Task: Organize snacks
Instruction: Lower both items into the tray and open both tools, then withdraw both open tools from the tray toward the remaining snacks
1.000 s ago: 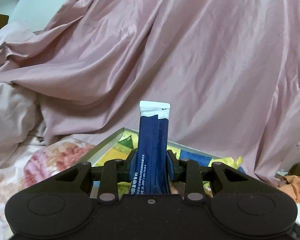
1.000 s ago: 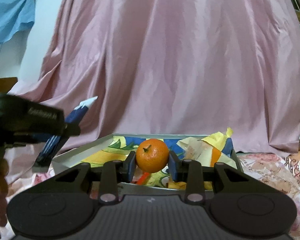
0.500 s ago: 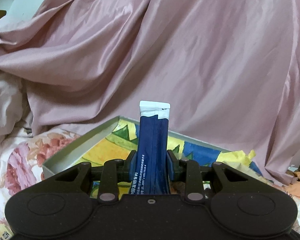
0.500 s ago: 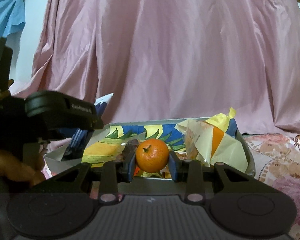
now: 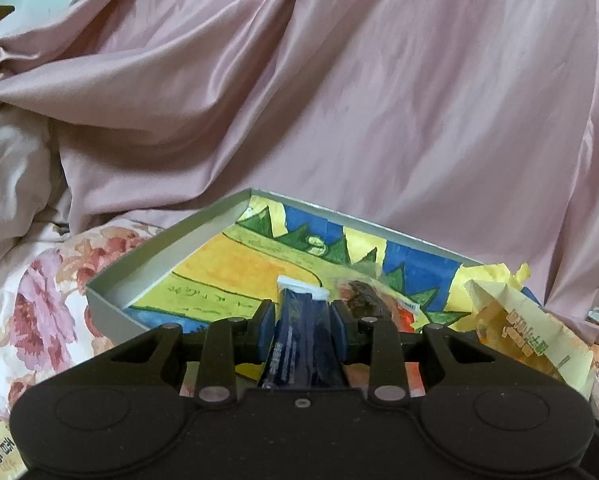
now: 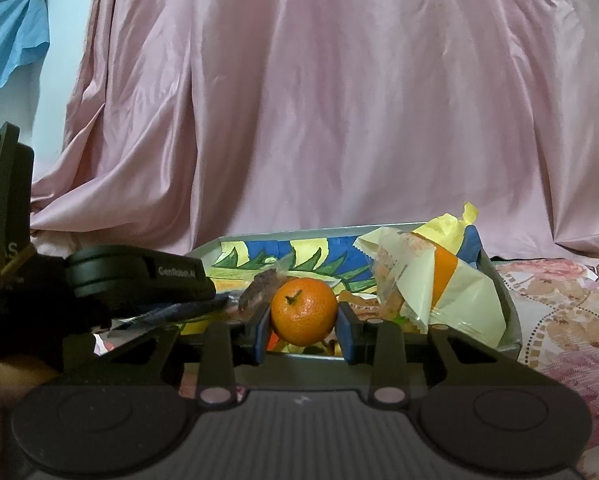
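My left gripper (image 5: 302,320) is shut on a dark blue stick packet (image 5: 299,344) with a white end, tipped forward and low over the colourful shallow box (image 5: 159,256). My right gripper (image 6: 303,322) is shut on a small orange mandarin (image 6: 303,310), held at the near edge of the same box (image 6: 507,304). The left gripper's black body (image 6: 131,276) and the blue packet (image 6: 179,312) show at the left of the right wrist view. A clear wrapper with a dark snack (image 5: 363,300) lies in the box just beyond the packet.
A pale yellow and orange snack bag (image 6: 439,280) stands in the box's right part and also shows in the left wrist view (image 5: 531,332). Pink satin cloth (image 5: 339,100) hangs behind. Floral bedding (image 5: 39,300) lies around the box. A blue cloth (image 6: 7,48) hangs far left.
My left gripper has come forward and tipped the blue packet down from upright into the box. My right gripper with the mandarin has moved closer to the box.
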### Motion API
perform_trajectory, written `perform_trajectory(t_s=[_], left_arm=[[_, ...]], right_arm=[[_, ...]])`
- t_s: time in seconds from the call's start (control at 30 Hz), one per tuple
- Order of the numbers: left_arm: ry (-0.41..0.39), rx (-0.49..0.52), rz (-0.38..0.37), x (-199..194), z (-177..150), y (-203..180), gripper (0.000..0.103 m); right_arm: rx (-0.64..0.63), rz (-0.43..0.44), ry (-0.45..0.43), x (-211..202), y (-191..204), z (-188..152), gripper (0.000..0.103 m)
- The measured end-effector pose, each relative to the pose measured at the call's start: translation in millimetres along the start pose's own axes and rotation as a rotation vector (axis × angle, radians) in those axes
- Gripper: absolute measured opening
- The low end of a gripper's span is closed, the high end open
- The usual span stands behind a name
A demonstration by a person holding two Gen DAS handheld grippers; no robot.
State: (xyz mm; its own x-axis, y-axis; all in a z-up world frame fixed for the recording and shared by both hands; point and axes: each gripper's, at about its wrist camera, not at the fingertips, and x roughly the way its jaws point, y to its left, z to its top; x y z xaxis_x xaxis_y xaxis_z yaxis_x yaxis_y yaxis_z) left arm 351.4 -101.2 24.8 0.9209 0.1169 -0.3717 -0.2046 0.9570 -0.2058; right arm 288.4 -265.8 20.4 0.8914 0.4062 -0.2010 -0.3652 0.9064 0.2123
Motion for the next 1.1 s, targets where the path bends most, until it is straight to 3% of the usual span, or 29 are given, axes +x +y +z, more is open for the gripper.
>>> perform_trajectory(t_s=[0.17, 0.33, 0.57, 0.8, 1.1], left_arm=[[-0.003, -0.028, 0.006, -3, -1, 3, 0.047], [-0.028, -0.025, 0.008, -12, -1, 4, 0.073], [-0.068, -0.021, 0.019, -30, 1, 8, 0.099], [-0.103, -0.047, 0.059, -54, 5, 26, 0.102], [-0.12, -0.023, 0.109, -90, 3, 53, 0.102]], right_arm=[[0.0, 0.001, -0.001, 1, 0, 0, 0.048], [-0.004, -0.006, -0.008, 1, 0, 0, 0.059], [-0.005, -0.005, -0.022, -3, 0, -2, 0.076], [-0.053, 0.018, -0.063, -16, 12, -2, 0.097], [-0.13, 0.03, -0.108, -34, 31, -3, 0.103]])
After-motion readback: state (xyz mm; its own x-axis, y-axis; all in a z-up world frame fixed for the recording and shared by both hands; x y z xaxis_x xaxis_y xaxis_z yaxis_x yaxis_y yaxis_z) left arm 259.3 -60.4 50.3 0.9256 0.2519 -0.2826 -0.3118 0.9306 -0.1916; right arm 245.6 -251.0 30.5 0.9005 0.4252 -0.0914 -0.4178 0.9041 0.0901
